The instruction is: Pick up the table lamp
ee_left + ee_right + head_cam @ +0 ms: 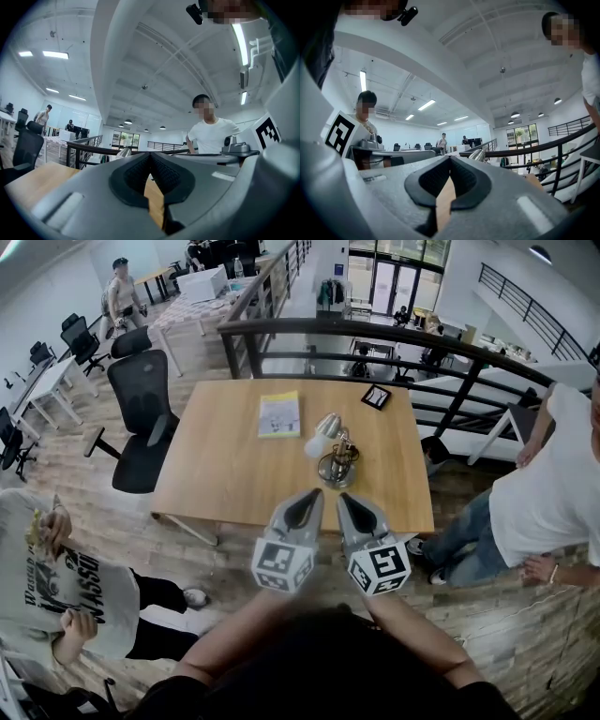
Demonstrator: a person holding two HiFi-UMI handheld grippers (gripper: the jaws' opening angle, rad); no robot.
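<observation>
The table lamp stands on the wooden table, right of centre and toward the front. It has a silvery head tilted to the left and a round dark base. Both grippers are held level side by side at the table's front edge, just short of the lamp. The left gripper is shut with nothing in it, and so is the right gripper. Over the closed tips of the left gripper the lamp head peeks out. It shows the same way as the lamp head beyond the right gripper.
A yellow-green book and a small black frame lie further back on the table. A black office chair stands at the left. A dark railing runs behind. One person stands at the right, another at the lower left.
</observation>
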